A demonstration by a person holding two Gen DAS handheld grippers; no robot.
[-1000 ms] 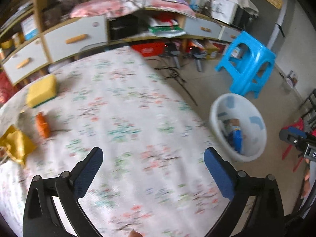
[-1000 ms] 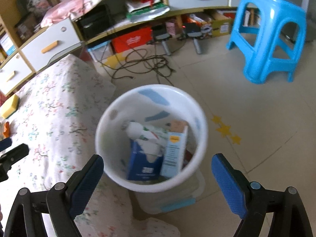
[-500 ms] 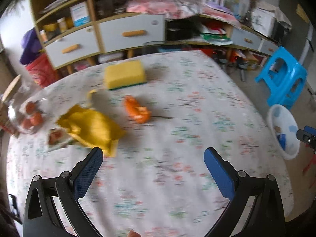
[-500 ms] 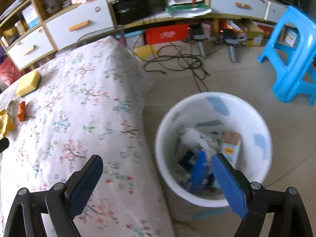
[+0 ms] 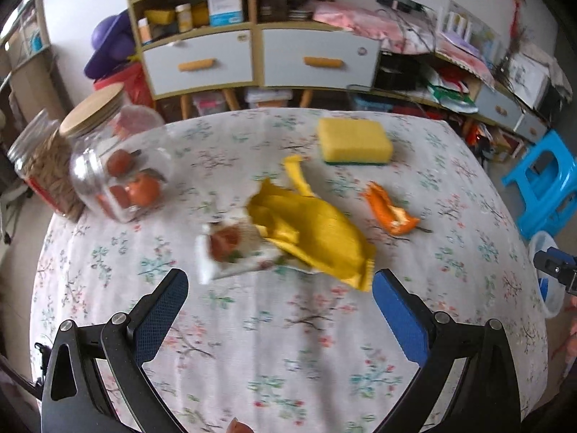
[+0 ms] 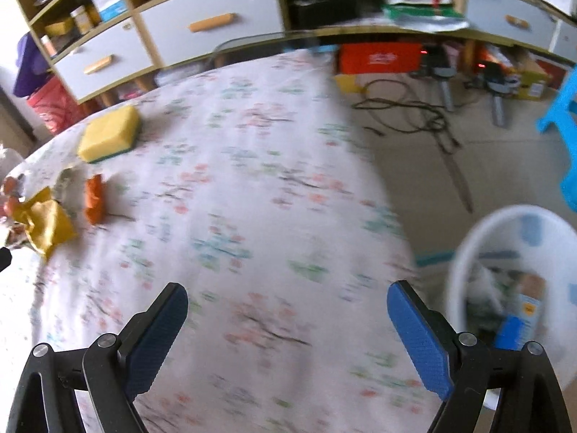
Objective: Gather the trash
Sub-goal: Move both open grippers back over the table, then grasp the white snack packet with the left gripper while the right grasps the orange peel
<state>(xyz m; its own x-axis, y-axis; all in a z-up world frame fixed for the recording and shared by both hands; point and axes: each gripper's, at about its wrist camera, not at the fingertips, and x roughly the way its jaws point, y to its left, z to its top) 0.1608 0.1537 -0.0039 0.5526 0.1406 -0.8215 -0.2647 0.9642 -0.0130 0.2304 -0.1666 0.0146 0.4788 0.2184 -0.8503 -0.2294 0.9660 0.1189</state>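
A crumpled yellow wrapper [image 5: 313, 231] lies mid-table on the floral cloth, beside a white wrapper with red fruit print [image 5: 230, 249] and an orange peel piece [image 5: 391, 211]. My left gripper [image 5: 279, 310] is open and empty, just short of the wrappers. My right gripper [image 6: 286, 324] is open and empty over the table's right part. It sees the yellow wrapper [image 6: 45, 223] and the orange peel [image 6: 94, 198] at far left. The white trash bin [image 6: 512, 281] with boxes inside stands on the floor to the right.
A yellow sponge [image 5: 353, 140] lies behind the trash. A glass jar of fruit [image 5: 115, 173] and a second jar [image 5: 39, 166] stand at the left edge. A blue stool [image 5: 544, 184], a drawer cabinet [image 5: 259, 57] and floor cables [image 6: 411, 115] surround the table.
My left gripper has swung left from the bin side toward the trash and closed in on the yellow wrapper. My right gripper has swung left from above the bin to over the table.
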